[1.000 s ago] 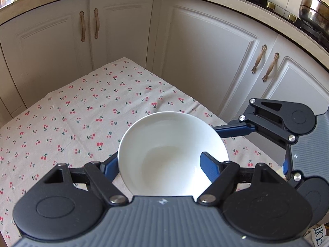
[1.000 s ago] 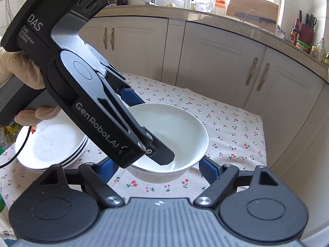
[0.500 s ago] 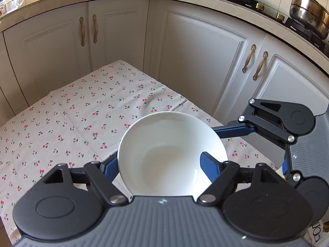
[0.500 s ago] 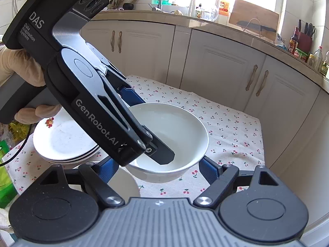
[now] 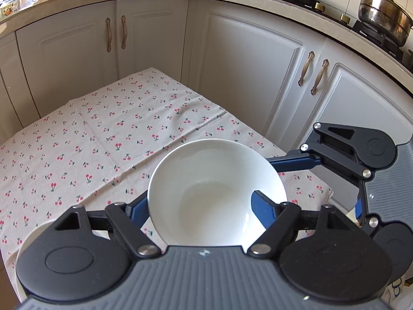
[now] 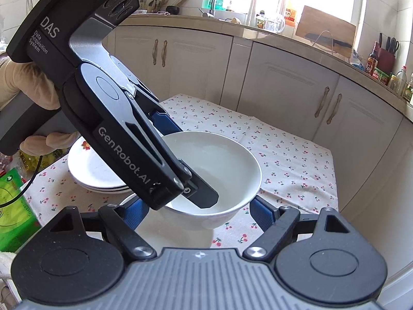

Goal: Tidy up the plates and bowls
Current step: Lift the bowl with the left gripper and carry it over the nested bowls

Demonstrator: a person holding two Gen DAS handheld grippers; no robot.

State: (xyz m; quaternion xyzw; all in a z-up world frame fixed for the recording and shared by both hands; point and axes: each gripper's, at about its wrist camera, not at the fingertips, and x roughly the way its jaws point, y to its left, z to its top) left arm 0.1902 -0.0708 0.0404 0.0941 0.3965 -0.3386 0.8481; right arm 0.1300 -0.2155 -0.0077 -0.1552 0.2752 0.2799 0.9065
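A white bowl (image 5: 206, 180) hangs above the cherry-print tablecloth (image 5: 103, 134), held by both grippers. My left gripper (image 5: 200, 199) is shut on it, with one finger outside the left wall and the other inside the bowl. The right wrist view shows that inner fingertip (image 6: 204, 196) resting in the bowl (image 6: 232, 165). My right gripper (image 6: 197, 206) is shut on the bowl's lower sides, a blue finger on each flank. Its far finger (image 5: 294, 161) touches the bowl's right side in the left wrist view. A second white bowl (image 6: 160, 235) lies just under the held one.
A stack of white plates (image 6: 90, 170) sits on the cloth at the left, behind a gloved hand (image 6: 15, 87). Green packaging (image 6: 13, 206) lies at the left edge. White cabinets (image 5: 245, 77) ring the table, with a stove and a steel pot (image 5: 382, 18) on the counter.
Both grippers have drawn back together with the bowl between them. The far end of the table has receded. The second bowl has come into view beneath the held one.
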